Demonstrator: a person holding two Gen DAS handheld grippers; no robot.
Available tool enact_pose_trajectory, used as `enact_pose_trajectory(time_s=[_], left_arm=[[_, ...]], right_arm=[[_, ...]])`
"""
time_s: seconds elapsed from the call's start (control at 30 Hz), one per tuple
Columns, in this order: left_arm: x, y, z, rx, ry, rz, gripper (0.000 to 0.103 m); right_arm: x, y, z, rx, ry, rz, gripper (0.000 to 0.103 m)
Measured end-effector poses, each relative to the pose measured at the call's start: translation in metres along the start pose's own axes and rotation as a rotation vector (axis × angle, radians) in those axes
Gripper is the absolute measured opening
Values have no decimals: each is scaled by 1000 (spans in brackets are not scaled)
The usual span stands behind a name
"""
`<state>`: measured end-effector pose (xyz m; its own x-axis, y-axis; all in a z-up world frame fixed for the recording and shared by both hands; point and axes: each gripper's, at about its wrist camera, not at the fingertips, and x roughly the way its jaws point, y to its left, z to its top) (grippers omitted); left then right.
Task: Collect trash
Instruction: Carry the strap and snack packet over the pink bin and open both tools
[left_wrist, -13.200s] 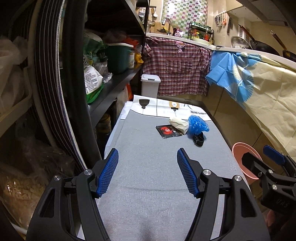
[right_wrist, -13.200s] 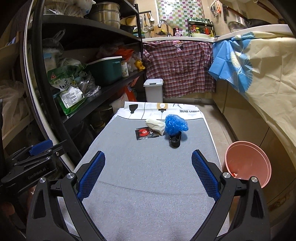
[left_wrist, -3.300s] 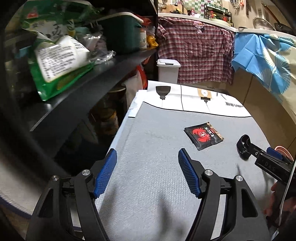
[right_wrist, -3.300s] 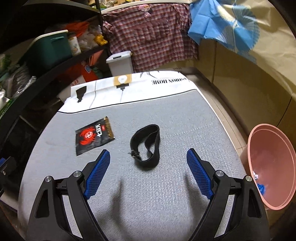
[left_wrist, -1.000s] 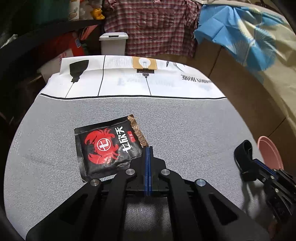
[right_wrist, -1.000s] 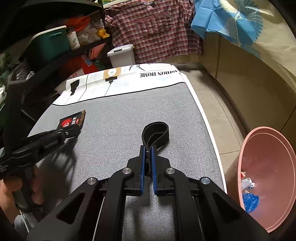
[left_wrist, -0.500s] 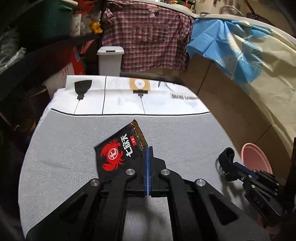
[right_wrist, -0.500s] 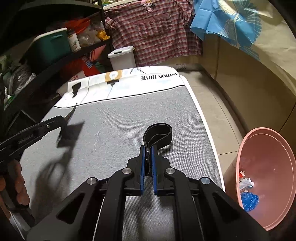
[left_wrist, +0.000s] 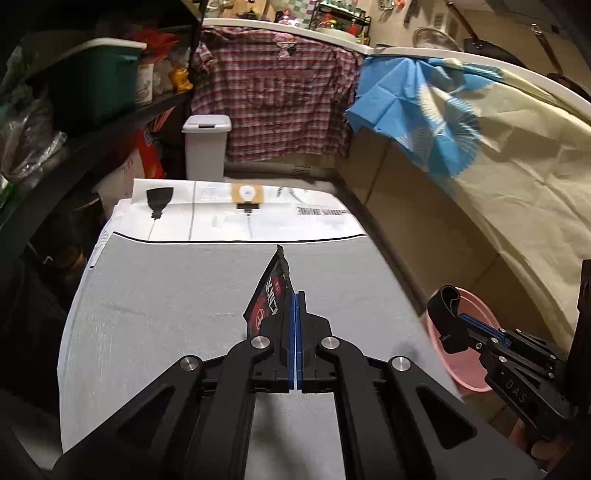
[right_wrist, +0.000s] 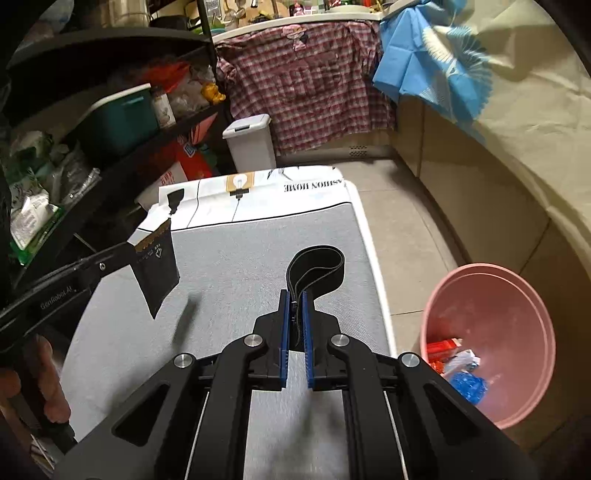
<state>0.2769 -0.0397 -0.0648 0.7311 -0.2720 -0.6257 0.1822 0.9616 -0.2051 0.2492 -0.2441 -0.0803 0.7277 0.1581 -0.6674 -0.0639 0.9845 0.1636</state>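
Observation:
My left gripper (left_wrist: 296, 295) is shut on a black snack wrapper with a red crab logo (left_wrist: 269, 295) and holds it edge-up above the grey table cover (left_wrist: 166, 295). In the right wrist view the wrapper (right_wrist: 157, 267) hangs from the left gripper (right_wrist: 129, 254) at the table's left side. My right gripper (right_wrist: 295, 295) is shut on a black elastic band (right_wrist: 317, 267), lifted above the table's right part. In the left wrist view the band (left_wrist: 445, 306) sits in front of the pink bin (left_wrist: 469, 332).
The pink bin (right_wrist: 491, 306) stands on the floor right of the table and holds red, white and blue trash. A white lidded bin (right_wrist: 251, 146) stands beyond the table. Dark shelves (right_wrist: 110, 147) with bags and a green box line the left side.
Both grippers have lifted their items off the table. The wrapper has turned from flat to edge-up, and the band has moved right toward the pink bin.

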Motion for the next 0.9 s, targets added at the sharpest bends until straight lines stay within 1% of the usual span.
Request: enact_pose_trajectory(time_s=[0.23,0.47,0.6,0.7,0.9], left_arm=[[-28,-42,1,36,-17,-41,0],[-40,-99,4,84,-32,-93,0],[-33,-137,5,115,-27,-130,0],[-24,-166,5,140,-15,-160,0],[6,-222,0,185,28,-214,0]], right_arm=[[-48,-14,-1,12,-45,-2,7],[-92,-51,3,35,-88,-38,7],[-109,-83,6,60,-103,-76,7],[-118,-113,5,92,-110,-113,7],[-114,-165,2,157,-92,-165,7]])
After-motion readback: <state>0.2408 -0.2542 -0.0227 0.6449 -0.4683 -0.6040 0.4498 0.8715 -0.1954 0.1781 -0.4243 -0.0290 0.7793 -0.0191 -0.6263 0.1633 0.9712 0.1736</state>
